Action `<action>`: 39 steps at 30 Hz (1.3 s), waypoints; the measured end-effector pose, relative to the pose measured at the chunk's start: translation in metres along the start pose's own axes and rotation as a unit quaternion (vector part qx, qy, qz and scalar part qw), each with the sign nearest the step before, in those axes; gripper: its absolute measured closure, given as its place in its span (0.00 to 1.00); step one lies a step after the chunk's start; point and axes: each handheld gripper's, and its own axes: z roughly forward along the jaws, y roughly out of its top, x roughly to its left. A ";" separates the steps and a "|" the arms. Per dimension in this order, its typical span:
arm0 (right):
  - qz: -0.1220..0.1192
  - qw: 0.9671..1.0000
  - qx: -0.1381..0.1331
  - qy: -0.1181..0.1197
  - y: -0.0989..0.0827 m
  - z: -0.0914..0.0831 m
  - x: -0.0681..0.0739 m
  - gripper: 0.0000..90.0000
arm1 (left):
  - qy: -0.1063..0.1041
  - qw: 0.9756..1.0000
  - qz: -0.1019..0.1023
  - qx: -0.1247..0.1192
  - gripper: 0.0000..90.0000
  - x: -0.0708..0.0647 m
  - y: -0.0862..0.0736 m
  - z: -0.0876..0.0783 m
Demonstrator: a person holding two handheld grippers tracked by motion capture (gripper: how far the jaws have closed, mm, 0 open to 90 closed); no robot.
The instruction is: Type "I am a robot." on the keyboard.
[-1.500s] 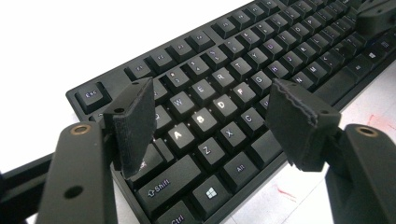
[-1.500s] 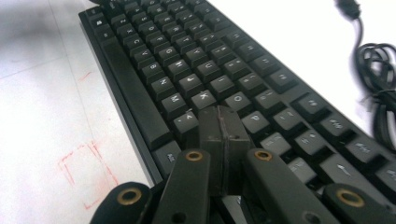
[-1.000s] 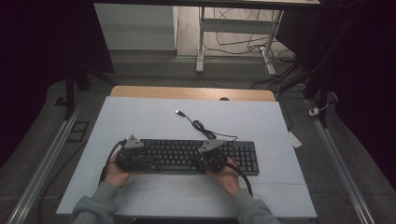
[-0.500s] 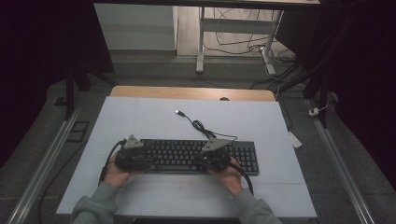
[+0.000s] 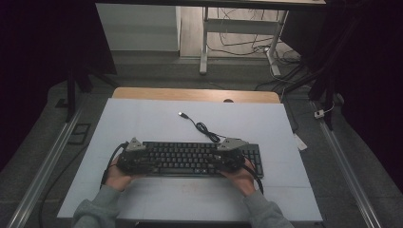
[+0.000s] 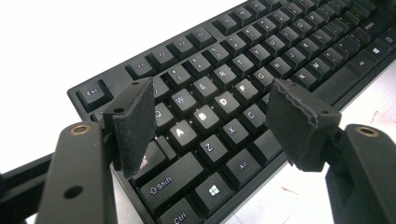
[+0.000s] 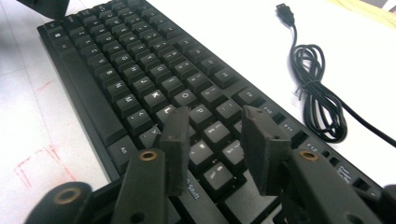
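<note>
High view shows the keyboard (image 5: 190, 158) at the near middle of the table (image 5: 142, 118), left gripper (image 6: 210, 116) released over its left keys. Right gripper (image 7: 212, 140), jaws just opening with nothing between them, hovers over the right keys; pressing a key likely comes next, calling for a short, careful dip.

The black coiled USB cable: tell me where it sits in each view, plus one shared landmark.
High view: the black coiled USB cable lies on the white tabletop behind the black keyboard, plug toward the far edge.
Left gripper view: not in it.
Right gripper view: upper right, right of the keyboard, plug at the top.
Shared landmark: the keyboard.
</note>
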 end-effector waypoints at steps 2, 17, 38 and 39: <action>0.003 1.000 0.000 0.000 -0.001 -0.001 -0.002 0.66 | -0.001 1.000 -0.001 0.000 0.37 0.000 0.000 0.000; 0.012 1.000 -0.008 -0.012 -0.014 -0.025 -0.013 0.59 | 0.005 1.000 0.007 -0.007 0.37 -0.007 -0.004 -0.008; 0.045 0.996 -0.019 -0.080 -0.082 -0.104 -0.040 0.52 | 0.009 1.000 0.006 -0.017 0.37 -0.006 -0.039 -0.032; 0.047 0.995 -0.021 -0.082 -0.084 -0.106 -0.040 0.52 | 0.009 1.000 0.005 -0.018 0.37 -0.006 -0.040 -0.033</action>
